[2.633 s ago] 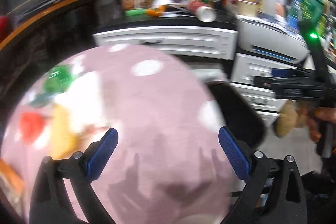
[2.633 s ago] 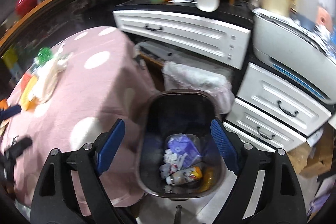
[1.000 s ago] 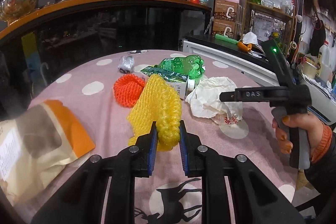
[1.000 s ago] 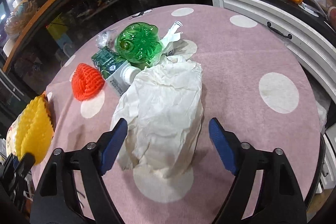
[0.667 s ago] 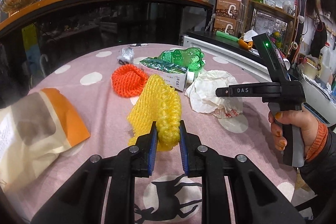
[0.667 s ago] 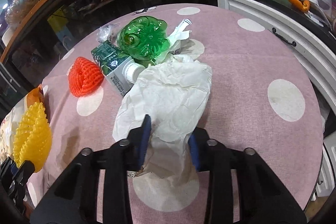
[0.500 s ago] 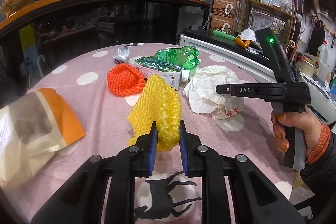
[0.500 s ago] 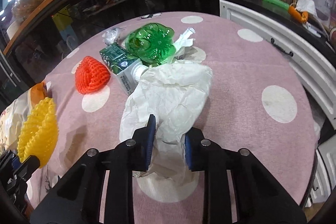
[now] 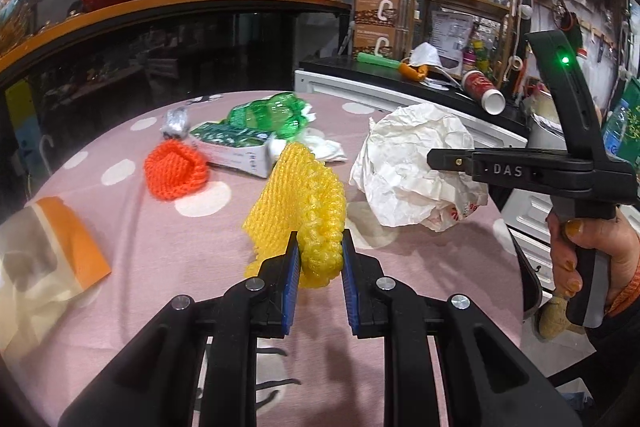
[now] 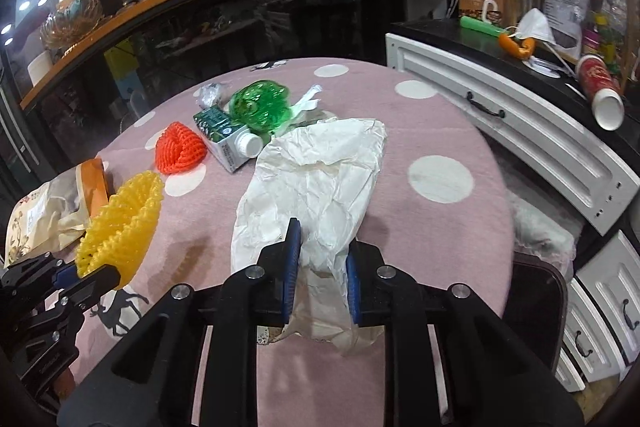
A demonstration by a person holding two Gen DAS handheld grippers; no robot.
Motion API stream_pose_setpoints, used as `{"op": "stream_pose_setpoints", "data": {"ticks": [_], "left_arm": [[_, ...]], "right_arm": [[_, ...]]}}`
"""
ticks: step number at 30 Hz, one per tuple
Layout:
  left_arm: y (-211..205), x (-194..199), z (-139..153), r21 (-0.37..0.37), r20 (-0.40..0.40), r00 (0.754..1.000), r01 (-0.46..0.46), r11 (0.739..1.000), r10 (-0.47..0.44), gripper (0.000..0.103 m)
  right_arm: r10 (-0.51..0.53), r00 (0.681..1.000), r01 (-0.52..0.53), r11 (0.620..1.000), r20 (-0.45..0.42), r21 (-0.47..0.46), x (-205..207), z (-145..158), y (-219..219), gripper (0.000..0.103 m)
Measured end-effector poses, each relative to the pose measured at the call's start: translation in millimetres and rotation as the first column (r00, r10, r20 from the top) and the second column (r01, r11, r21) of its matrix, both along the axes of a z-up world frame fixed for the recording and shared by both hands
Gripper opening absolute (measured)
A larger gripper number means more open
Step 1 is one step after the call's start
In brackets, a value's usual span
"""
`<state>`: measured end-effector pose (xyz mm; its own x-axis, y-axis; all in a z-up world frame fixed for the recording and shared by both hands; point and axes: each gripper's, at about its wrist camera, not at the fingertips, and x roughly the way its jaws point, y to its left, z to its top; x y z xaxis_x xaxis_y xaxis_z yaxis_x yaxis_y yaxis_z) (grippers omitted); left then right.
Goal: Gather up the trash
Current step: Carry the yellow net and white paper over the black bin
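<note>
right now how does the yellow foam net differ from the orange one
The yellow foam net is pinched in the left tool and lifted off the pink tablecloth; the orange foam net lies free on it, beside the green carton. The yellow one looks stretched long and larger; the orange one sits bunched into a compact mound. Both are the same knobbly foam mesh.

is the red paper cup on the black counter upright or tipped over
Tipped over. The red paper cup lies on its side on the black counter, its white open mouth turned toward the camera.
</note>
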<state>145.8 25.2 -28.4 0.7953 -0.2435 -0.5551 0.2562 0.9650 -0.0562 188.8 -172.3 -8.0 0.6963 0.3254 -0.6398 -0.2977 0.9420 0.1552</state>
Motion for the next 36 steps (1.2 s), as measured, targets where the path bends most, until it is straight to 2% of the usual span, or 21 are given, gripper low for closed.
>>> {"op": "stream_pose_setpoints", "data": {"ticks": [10, 19, 26, 31, 34, 35, 36], "left_arm": [[-56.1, -1.8, 1.8, 0.006, -0.008, 0.991, 0.137, 0.991, -0.137, 0.02], [-117.1, -0.5, 8.2, 0.0, -0.012, 0.962, 0.273, 0.962, -0.273, 0.02], [-170.7, -3.8, 5.8, 0.012, -0.026, 0.927, 0.374, 0.927, -0.374, 0.02], [-204.3, -1.1, -2.9, -0.001, -0.069, 0.894, 0.443, 0.896, -0.442, 0.02], [-219.9, 2.9, -12.1, 0.0, -0.103, 0.883, 0.461, 0.887, -0.459, 0.02], [-223.8, 4.9, -15.6, -0.005, -0.116, 0.879, 0.464, 0.886, -0.462, 0.02], [-226.2, 6.4, -18.9, -0.009, -0.128, 0.877, 0.467, 0.884, -0.464, 0.02]], "right_arm": [[-0.145, 0.989, 0.145, 0.989, 0.019, -0.014, -33.4, 1.7, -82.1, 0.021], [-0.287, 0.958, 0.286, 0.957, -0.02, -0.045, -54.0, -18.1, -158.1, 0.021], [-0.375, 0.923, 0.366, 0.925, -0.088, -0.097, -54.5, -55.0, -202.7, 0.021], [-0.411, 0.9, 0.398, 0.911, -0.149, -0.108, -42.1, -86.5, -222.1, 0.021], [-0.427, 0.884, 0.413, 0.904, -0.187, -0.112, -35.5, -107.2, -230.4, 0.021], [-0.431, 0.88, 0.416, 0.902, -0.199, -0.115, -34.6, -114.9, -231.4, 0.023], [-0.436, 0.875, 0.419, 0.9, -0.212, -0.12, -33.4, -122.3, -233.1, 0.03]]}}
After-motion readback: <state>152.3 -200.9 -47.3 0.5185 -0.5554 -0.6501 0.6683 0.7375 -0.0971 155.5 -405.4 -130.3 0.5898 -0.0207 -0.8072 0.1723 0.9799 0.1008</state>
